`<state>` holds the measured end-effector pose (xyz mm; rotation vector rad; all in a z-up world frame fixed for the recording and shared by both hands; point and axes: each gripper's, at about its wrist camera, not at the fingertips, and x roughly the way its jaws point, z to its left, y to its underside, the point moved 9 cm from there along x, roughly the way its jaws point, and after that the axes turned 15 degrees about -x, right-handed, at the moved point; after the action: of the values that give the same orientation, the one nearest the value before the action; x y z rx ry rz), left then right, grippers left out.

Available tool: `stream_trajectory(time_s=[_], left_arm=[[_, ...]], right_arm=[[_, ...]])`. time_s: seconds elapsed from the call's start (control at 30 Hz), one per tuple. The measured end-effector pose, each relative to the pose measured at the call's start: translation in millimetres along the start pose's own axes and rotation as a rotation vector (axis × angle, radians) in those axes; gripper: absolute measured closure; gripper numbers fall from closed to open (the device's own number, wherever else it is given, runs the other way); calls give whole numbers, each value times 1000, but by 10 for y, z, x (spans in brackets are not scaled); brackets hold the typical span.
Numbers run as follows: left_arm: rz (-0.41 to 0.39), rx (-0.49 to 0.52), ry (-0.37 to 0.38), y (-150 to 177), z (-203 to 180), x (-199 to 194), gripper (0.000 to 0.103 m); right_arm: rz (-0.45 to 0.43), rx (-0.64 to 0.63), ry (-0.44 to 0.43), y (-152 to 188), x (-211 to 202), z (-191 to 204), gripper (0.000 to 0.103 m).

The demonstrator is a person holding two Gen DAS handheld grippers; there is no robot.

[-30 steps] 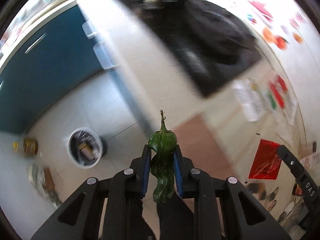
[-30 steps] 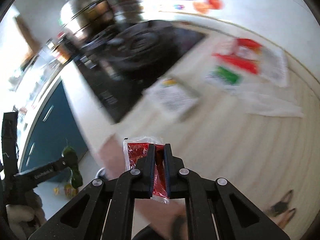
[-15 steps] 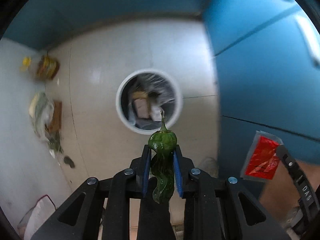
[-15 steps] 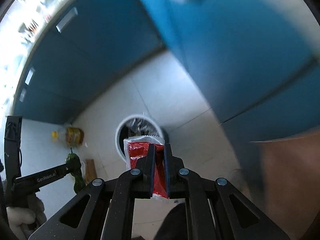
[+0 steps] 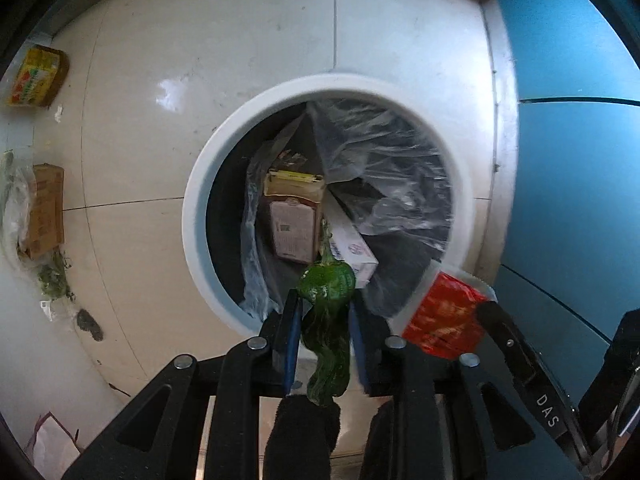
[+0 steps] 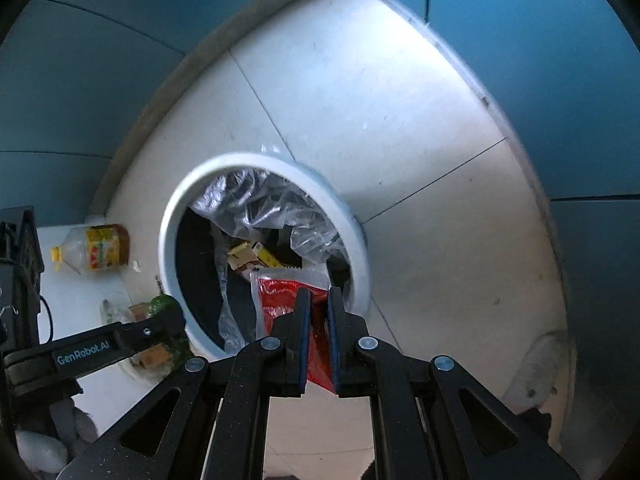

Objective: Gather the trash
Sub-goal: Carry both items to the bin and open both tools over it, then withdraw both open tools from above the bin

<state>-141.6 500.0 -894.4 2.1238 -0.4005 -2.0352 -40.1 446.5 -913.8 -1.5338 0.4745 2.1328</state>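
Green and wrinkled, the pepper (image 5: 328, 320) sits clamped between the blue pads of my left tongs (image 5: 325, 340), stem pointing away from me, its top held over the near rim of the white bin (image 5: 192, 216). My right tongs (image 6: 318, 336) are pressed together on a red sauce packet (image 6: 280, 300), whose clear sealed edge sticks up past the fingertips and overlaps the bin's opening from this side. In the left wrist view that same packet (image 5: 444, 324) shows just right of the pepper, near the bin's lower right rim. The bin stands on pale floor tiles (image 5: 248, 40) beside blue cabinet doors (image 5: 568, 120). Inside it, a crumpled clear liner (image 5: 384, 152) hangs loosely, and a brown carton with a yellow top (image 5: 294, 216) leans against a white box (image 5: 352, 244). On the floor to the left lie a bottle with a yellow label (image 6: 96, 250), a small cardboard box (image 5: 46, 208) and some scattered green scraps (image 5: 54, 276). In the right wrist view my left tongs (image 6: 164, 314) hover at the bin's left rim with the pepper partly hidden behind them.
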Motion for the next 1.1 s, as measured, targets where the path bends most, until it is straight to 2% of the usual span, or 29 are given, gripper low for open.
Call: stream_trajectory(time_s=[0.1,0.13,0.17,0.2,0.23,0.27,0.3,0.37,0.43,0.47,0.6,0.77,0.87,1.1], left_arm=[[15,-29,15,-13,63,43,80],[13,-23,8,-22,65,49,80],[-5,-7,-13,-25,78,27,76],[-23,5,-35,-28,92,9,59],[-43,18,-56,-19,113,-34,47],[-67,28,-70,-18,128,-83,30],[-98,38,-91,-16,149,-142,24],[-151,61,-137,-6,196,-226,22],[-207,84,-177,33,246,-342,9],[-227,90,-191,60,266,-401,2],[-295,95,-220,222,373,-690,2],[-321,93,-188,577,431,-1136,2],[-336,93,-176,815,433,-1457,2],[-410,88,-146,1391,462,-2408,2]], right_arm=[[50,-3,-33,34,185,21,88],[53,-8,-39,26,229,29,73],[54,-17,-26,19,251,16,52],[51,-25,-9,23,247,1,44],[48,-26,-5,35,233,-11,39],[50,-29,2,57,195,10,36],[55,-41,21,74,168,2,34],[49,-82,70,92,92,-3,13],[40,-152,155,127,-51,7,1],[34,-184,191,141,-122,24,0],[9,-270,285,178,-435,72,0],[30,-299,269,272,-820,179,0],[16,-318,284,355,-1192,279,0],[-50,-365,268,562,-2349,692,0]])
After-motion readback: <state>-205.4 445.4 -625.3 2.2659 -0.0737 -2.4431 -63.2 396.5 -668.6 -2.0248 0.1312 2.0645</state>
